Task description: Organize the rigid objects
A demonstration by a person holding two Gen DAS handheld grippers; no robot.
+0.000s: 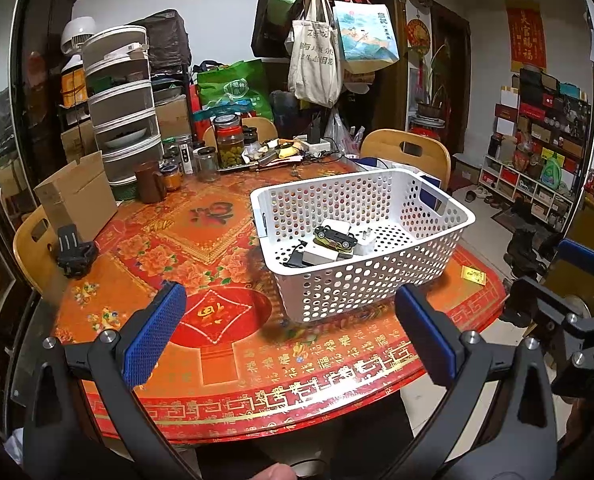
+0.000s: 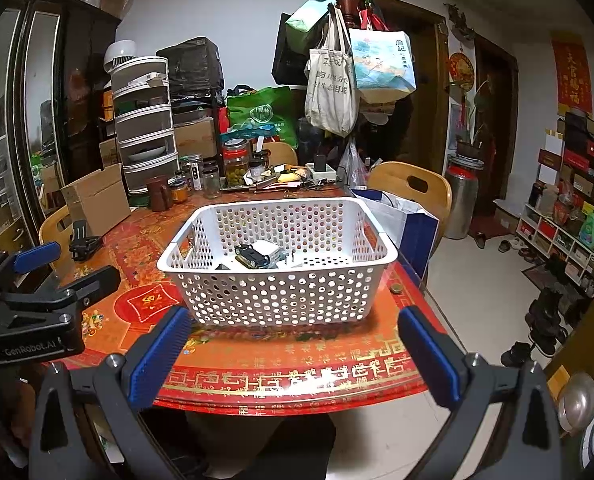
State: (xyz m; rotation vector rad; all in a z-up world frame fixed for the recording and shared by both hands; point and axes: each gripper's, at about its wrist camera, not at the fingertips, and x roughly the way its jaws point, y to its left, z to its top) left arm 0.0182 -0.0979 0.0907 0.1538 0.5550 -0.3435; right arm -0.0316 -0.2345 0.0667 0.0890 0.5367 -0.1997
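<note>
Both claws hang spread wide and empty at the near table edge, facing the basket.

The left claw (image 1: 291, 334) holds nothing between its blue pads (image 1: 153, 334), and the right claw (image 2: 293, 354) is likewise parted with nothing gripped. The white perforated basket (image 2: 277, 296) sits on the red patterned table (image 1: 225, 364), toward its right side, apart from both claws. Inside it a small dark toy car (image 1: 335, 237) lies on top of white box-like pieces (image 1: 323, 255). A black clip (image 1: 75, 250) rests on the table's left side, beside a cardboard box (image 1: 79, 196). Jars (image 1: 229, 142) and clutter stand along the far edge.
</note>
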